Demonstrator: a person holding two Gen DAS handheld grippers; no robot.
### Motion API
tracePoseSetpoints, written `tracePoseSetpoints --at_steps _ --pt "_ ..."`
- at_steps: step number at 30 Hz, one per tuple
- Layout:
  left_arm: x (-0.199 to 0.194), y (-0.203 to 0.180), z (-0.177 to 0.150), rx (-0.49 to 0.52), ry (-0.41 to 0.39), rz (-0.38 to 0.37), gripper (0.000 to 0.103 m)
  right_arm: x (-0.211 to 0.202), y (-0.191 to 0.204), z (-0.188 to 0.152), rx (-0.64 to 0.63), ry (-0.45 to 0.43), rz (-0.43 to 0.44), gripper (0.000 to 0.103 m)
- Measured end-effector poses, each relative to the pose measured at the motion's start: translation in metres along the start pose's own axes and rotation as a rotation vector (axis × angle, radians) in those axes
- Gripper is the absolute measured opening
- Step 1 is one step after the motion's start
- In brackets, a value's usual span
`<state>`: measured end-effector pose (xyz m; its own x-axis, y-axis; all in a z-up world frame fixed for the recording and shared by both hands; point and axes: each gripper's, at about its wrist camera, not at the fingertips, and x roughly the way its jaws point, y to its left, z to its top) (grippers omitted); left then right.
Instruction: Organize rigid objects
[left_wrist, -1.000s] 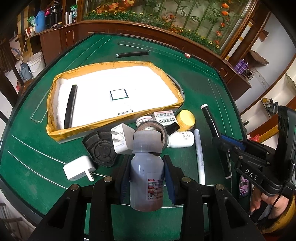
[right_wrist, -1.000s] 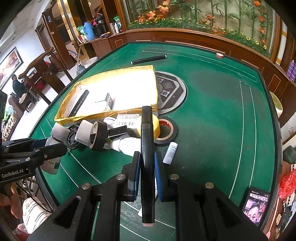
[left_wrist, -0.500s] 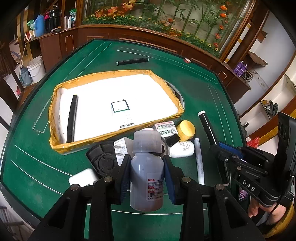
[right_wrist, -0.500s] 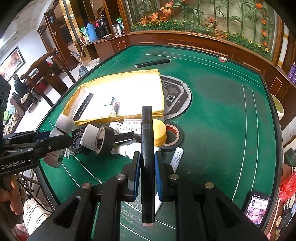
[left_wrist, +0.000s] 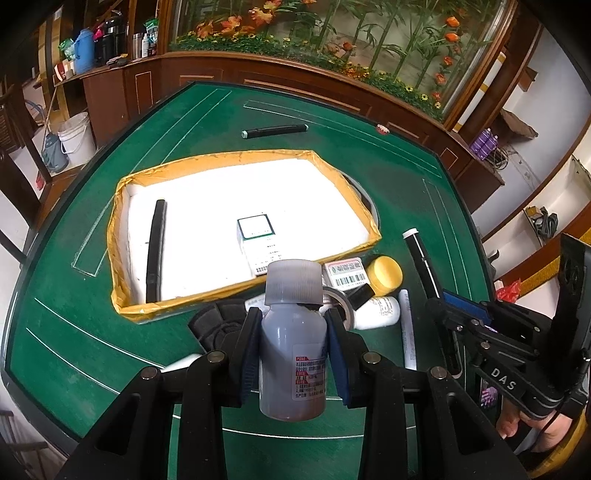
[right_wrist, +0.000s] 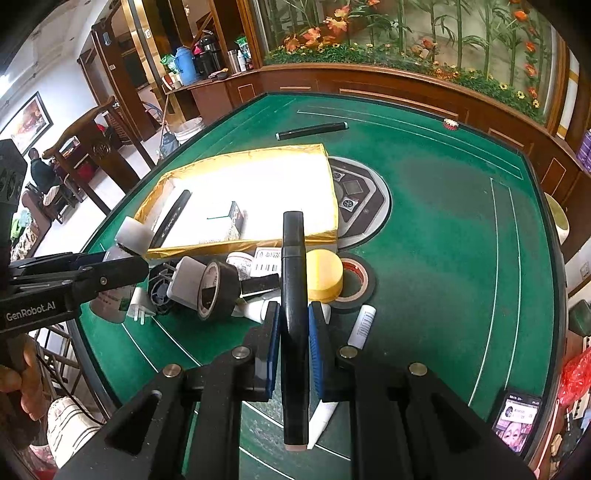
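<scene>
My left gripper (left_wrist: 293, 332) is shut on a grey plastic bottle (left_wrist: 291, 354) with a ribbed cap, held above the table just short of the yellow-rimmed white tray (left_wrist: 125, 258). The tray holds a black bar (left_wrist: 155, 251) and a small white box (left_wrist: 258, 243). My right gripper (right_wrist: 293, 332) is shut on a black marker (right_wrist: 293, 295), held above a pile of items: a black tape roll (right_wrist: 214, 291), a white plug (right_wrist: 183, 284), a yellow lid (right_wrist: 323, 273) and a labelled box (right_wrist: 267, 258). The left gripper shows at the left of the right wrist view (right_wrist: 110, 273).
A black marker (left_wrist: 275, 130) lies beyond the tray. A white pen (left_wrist: 406, 332) and a red-cored tape ring (right_wrist: 354, 280) lie on the green table (right_wrist: 443, 258). A round control panel (right_wrist: 358, 199) sits at the table's centre. A phone (right_wrist: 517, 417) rests at the right edge.
My left gripper has lifted the grey bottle and carried it forward toward the tray. My right gripper has risen slightly with the black marker still held.
</scene>
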<state>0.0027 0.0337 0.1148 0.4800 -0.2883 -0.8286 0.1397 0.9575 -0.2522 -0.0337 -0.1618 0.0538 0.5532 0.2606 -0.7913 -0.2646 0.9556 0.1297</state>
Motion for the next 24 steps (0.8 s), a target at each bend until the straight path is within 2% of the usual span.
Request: tracePoseSetpoints --at_steps 3,9,24 --pt "0.001 0.005 0.005 -0.009 -0.006 0.002 0.036 0.001 -0.003 0.005 0.027 -0.006 0.048 0.014" --pt "0.004 0.017 0.014 -0.026 -0.013 0.004 0.036 0.002 -0.001 0.012 0.038 -0.015 0.09 0.014" --pt "0.038 0.056 0.056 -0.072 0.01 0.021 0.036 0.031 0.014 0.051 0.051 -0.007 0.119 0.014"
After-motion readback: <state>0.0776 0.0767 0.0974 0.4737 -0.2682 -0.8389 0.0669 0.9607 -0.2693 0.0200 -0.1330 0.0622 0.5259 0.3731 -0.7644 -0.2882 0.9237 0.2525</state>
